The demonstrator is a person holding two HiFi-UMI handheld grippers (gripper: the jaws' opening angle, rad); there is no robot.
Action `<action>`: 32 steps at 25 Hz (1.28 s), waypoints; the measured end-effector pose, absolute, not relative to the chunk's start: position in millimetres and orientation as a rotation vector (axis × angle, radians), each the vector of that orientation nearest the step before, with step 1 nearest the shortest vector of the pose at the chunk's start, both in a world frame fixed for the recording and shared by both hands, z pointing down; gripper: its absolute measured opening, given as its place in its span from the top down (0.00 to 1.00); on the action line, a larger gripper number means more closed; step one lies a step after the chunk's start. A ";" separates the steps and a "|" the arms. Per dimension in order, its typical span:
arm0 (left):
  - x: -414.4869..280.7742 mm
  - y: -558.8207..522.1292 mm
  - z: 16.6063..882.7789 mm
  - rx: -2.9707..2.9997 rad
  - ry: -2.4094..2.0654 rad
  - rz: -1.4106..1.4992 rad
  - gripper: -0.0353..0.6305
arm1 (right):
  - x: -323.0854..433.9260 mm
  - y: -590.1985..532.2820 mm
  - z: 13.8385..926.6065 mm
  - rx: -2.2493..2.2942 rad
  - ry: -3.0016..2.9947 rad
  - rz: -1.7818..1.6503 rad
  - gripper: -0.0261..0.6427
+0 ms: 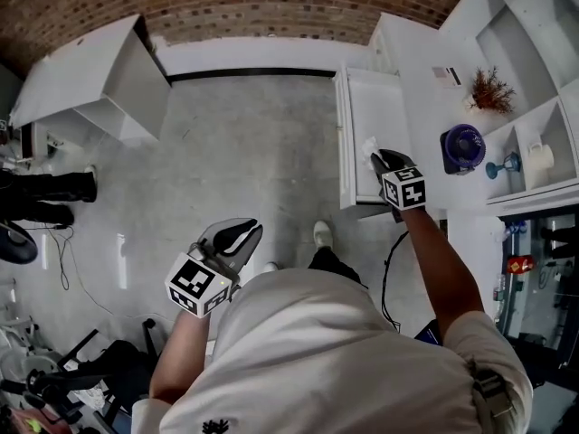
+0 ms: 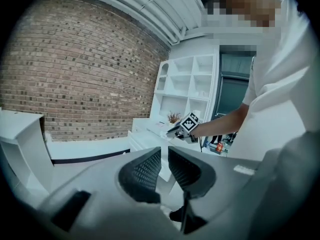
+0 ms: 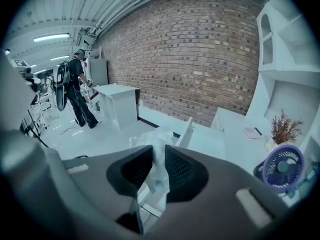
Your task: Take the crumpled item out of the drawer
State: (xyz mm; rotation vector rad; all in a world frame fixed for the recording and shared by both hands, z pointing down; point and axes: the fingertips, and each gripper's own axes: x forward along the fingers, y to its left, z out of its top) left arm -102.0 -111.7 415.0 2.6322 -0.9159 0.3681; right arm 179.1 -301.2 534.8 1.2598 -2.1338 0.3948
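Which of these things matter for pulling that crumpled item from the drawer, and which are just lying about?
Part of the job:
crumpled item, pinched in the right claw
open drawer

Just lying about:
purple fan
dried plant
white desk by the brick wall
left claw, holding nothing

Purple fan (image 1: 463, 147) stood at counter's (image 1: 421, 107) right edge, against shelf unit (image 1: 543, 25). Dried plant (image 1: 491, 89) just beyond it, booklet (image 1: 446, 75) near. Brick wall (image 1: 271, 3) behind. White desk (image 1: 90, 80) well apart, at left. Person (image 3: 75, 89) stood near desk.
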 end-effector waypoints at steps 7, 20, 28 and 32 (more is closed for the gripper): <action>-121.5 -71.6 423.2 2.653 -0.834 0.375 0.88 | 139.1 -238.5 502.7 1.246 -2.178 0.384 0.83; -126.4 -35.4 433.1 2.678 -0.739 0.399 0.88 | 91.4 -150.0 463.6 1.200 -2.267 0.389 0.83; -118.8 -30.3 435.9 2.707 -0.721 0.415 0.88 | 84.7 -131.6 458.6 1.192 -2.292 0.383 0.84; -119.1 -29.6 435.6 2.699 -0.729 0.396 0.89 | 83.5 -129.8 454.8 1.195 -2.302 0.377 0.84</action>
